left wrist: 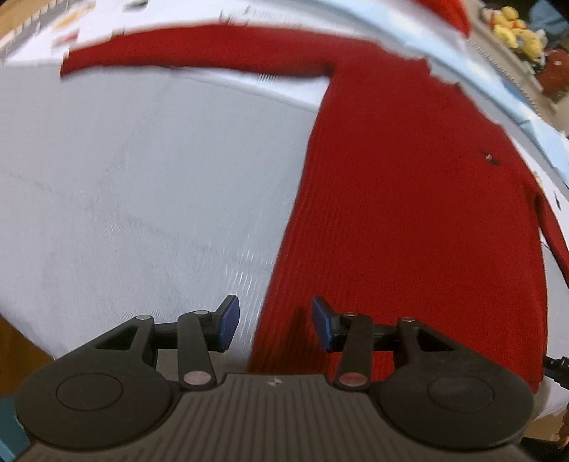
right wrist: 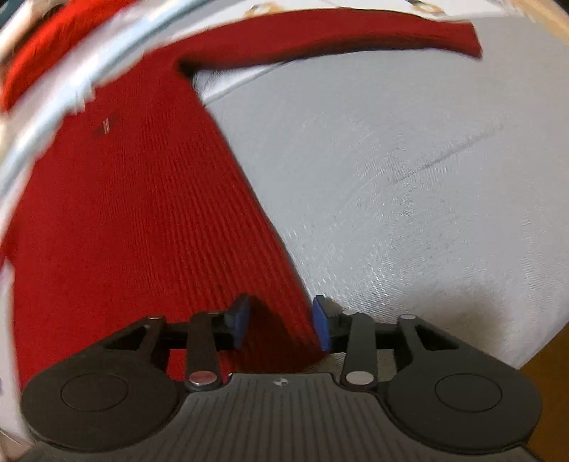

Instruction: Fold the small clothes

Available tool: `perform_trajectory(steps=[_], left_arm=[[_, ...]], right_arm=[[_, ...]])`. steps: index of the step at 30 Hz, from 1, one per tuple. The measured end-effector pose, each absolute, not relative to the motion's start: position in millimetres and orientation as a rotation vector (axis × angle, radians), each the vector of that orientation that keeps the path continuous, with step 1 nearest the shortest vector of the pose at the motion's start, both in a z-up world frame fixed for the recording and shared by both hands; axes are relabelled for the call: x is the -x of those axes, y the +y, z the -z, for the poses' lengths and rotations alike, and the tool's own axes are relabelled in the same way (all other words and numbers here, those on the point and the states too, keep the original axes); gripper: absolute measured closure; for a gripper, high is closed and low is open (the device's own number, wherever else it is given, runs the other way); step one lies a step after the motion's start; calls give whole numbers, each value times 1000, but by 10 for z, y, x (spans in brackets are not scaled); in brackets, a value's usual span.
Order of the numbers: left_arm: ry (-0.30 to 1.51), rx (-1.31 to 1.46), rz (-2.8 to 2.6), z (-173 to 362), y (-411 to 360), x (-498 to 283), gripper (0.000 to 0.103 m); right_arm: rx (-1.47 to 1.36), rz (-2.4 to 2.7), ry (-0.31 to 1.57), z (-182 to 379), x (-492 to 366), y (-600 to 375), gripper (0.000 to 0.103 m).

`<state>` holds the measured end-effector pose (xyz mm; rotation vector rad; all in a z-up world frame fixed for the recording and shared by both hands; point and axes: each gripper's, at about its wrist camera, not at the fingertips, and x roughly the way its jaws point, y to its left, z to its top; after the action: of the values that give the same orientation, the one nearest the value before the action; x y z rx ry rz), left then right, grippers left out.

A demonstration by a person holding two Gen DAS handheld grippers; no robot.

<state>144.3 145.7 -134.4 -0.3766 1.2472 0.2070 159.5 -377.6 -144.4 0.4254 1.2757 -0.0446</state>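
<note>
— Jaws first: how does the left gripper (left wrist: 273,325) stand in its own wrist view?

— Spread wide, nothing between its blue pads (left wrist: 227,321). They hang over the near left side edge of the red sweater (left wrist: 409,199), one pad above the white cloth (left wrist: 124,195), the other above red knit. Whether the tips touch the fabric I cannot tell; the gripper body hides the hem below them.

— And the sweater itself?

— Lying flat on the white cloth, body running away from the camera, one sleeve (left wrist: 185,53) stretched out sideways at the far end. Its far shoulder and the right edge blur into the fisheye rim. A small dark mark on the chest is too smeared to read. At the top right corner sit some yellow soft toys (left wrist: 515,32), only half clear.

— Now the right wrist view.

— The right gripper (right wrist: 281,325) is spread apart too, holding nothing. It straddles the sweater's (right wrist: 124,213) other side edge: one pad over the knit, the other pad (right wrist: 320,327) just at the border with the white cloth (right wrist: 409,177). The hem corner is hidden under the gripper body. The second sleeve (right wrist: 338,35) reaches out to the right along the top, its cuff sharp enough, but the neckline at upper left is lost in motion blur.
</note>
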Motion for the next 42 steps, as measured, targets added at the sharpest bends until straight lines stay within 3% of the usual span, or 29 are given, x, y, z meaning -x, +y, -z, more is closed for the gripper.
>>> perform_trajectory(steps=[5,6,7,9,10,14,18,22,25,28,32,35,39,41,42], left_arm=[[1312,347,-170,1511,1354,-1496,54],[1330,318,-172,1550,1327,-1497,55],[1340,293,-172,1577,1305,-1492,57],[1327,267,-137,1554,1266,-1484,83],[1318,252,-123,1529,1247,-1472,90],[1221,275,-101,1277,1322,-1310,94],[1181,260,-42,1094,1344,-1079,94],[1258,157,-48,1268,1311,-1021,94],[1175,72,-98,1133,1253,-1044,90],[1120,152,-15,1037,1220,-1040,87],[1251,72,19,1322,1039,-1092,80],[1292,-13,-2,1451,929,-1093,78],[1202,92,33,1296,976,-1056,70],[1233,59,35,1357,972,-1091,60],[1278,27,30,1439,956,-1106,60]], right_arm=[[-342,13,1268,1420,-1495,-3762,64],[-346,11,1266,1436,-1456,-3787,68],[-353,4,1264,1434,-1440,-3805,85],[-355,-1,1252,1413,-1433,-3819,91],[-366,-2,1242,1390,-1429,-3839,93],[-450,29,1142,1150,-1263,-4056,95],[-539,46,1075,979,-1062,-4276,97],[-476,84,1157,1138,-1025,-4290,97],[-421,119,1199,1258,-1078,-4220,96],[-308,125,1095,1091,-1045,-4083,94],[-285,-11,1084,1095,-1028,-3902,76],[-240,-42,1255,1381,-1038,-3776,75],[-289,-27,1178,1278,-1045,-3822,75],[-275,-27,1184,1281,-1048,-3809,71],[-254,-21,1214,1318,-1036,-3781,68]])
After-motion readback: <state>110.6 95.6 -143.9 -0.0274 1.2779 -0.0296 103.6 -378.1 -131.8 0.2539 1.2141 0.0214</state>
